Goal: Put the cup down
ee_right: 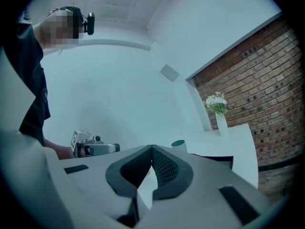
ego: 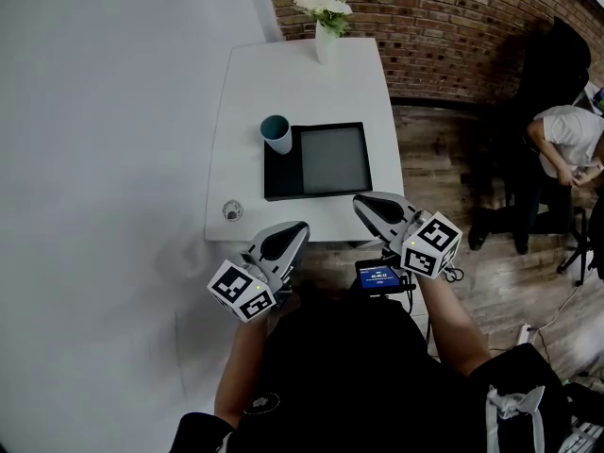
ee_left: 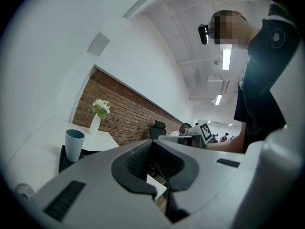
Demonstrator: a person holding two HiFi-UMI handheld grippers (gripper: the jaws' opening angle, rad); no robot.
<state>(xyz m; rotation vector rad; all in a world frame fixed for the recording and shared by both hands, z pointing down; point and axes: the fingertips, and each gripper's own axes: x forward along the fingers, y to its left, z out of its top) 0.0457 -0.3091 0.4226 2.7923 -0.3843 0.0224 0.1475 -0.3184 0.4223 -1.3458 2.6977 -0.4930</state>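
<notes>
A teal cup (ego: 276,133) stands upright on the left rim of a black tray (ego: 283,189) on the white table (ego: 302,78). Nothing holds the cup. It also shows in the left gripper view, cup (ee_left: 74,145), and just past the jaws in the right gripper view, cup (ee_right: 178,144). My left gripper (ego: 298,227) hovers off the table's near edge, shut and empty, jaws meeting at their tips (ee_left: 151,143). My right gripper (ego: 362,202) hangs over the near right corner by the tray, also shut with nothing in it (ee_right: 152,148).
A white vase of flowers (ego: 326,19) stands at the table's far edge against a brick wall (ego: 444,17). A small round object (ego: 232,210) lies near the table's near left corner. A seated person (ego: 566,144) is at the right on the wooden floor.
</notes>
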